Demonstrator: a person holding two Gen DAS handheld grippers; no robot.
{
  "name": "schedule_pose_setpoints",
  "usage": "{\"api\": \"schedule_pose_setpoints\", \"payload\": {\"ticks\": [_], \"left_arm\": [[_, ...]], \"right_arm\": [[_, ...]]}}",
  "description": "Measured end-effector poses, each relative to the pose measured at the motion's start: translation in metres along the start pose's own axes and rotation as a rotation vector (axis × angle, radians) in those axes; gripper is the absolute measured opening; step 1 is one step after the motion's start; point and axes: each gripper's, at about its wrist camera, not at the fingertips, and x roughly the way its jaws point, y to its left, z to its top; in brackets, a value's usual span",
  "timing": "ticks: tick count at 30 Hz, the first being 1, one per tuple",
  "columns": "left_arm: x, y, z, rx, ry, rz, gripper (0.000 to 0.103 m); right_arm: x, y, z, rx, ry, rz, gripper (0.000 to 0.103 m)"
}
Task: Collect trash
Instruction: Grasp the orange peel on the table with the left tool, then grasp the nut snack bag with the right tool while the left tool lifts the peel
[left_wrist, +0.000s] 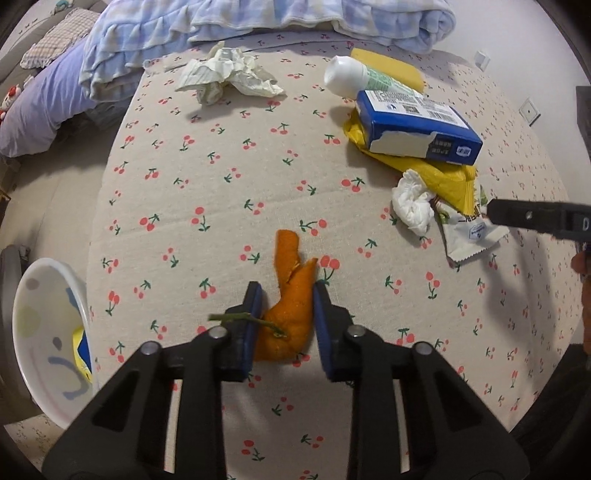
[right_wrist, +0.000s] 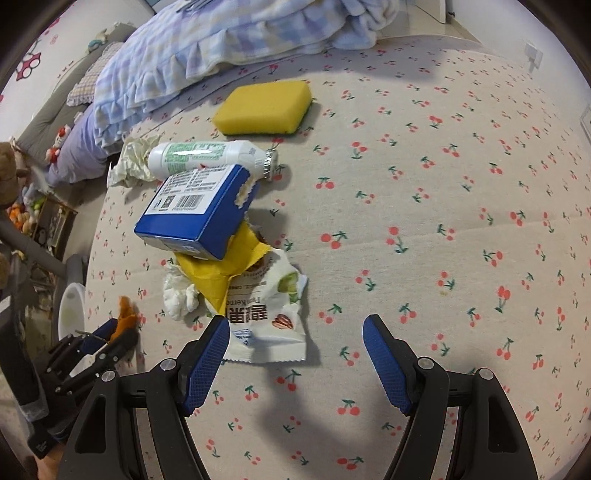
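Observation:
My left gripper (left_wrist: 287, 291) is shut on an orange peel (left_wrist: 290, 314) with a green stem, just above the cherry-print bed cover (left_wrist: 207, 177). It also shows in the right wrist view (right_wrist: 110, 330). My right gripper (right_wrist: 295, 328) is open and empty, its left finger over the edge of a white snack wrapper (right_wrist: 269, 325). Behind that lie a yellow bag (right_wrist: 221, 273), a blue box (right_wrist: 195, 210), a white bottle (right_wrist: 207, 155) and a white tissue (right_wrist: 177, 295). A crumpled paper (left_wrist: 229, 75) lies further off.
A white bin (left_wrist: 48, 339) stands off the bed's left edge, with a yellow item inside. A yellow sponge (right_wrist: 264, 107) lies beyond the bottle. A blue ruffled blanket (left_wrist: 258, 22) is heaped at the far side. A lilac pillow (left_wrist: 40, 107) is at the left.

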Motion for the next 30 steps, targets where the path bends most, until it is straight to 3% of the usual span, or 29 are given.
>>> {"api": "schedule_pose_setpoints", "payload": {"ticks": [12,18,24,30], "left_arm": [[-0.018,0.023,-0.003,-0.108,-0.038,-0.044,0.028],[-0.019,0.032,-0.010,-0.135,-0.032,-0.045,0.028],[-0.024,0.042,-0.014,-0.169,-0.036,-0.060,0.028],[-0.036,0.049,-0.019,-0.188,-0.061,-0.075,0.028]], "right_arm": [[0.022,0.037,0.002,-0.084,0.030,-0.022,0.077],[0.029,0.053,0.000,-0.180,-0.023,-0.096,0.079],[0.026,0.048,-0.004,-0.185,-0.026,-0.111,0.066],[0.007,0.026,-0.010,-0.109,-0.013,-0.063,0.062]]}}
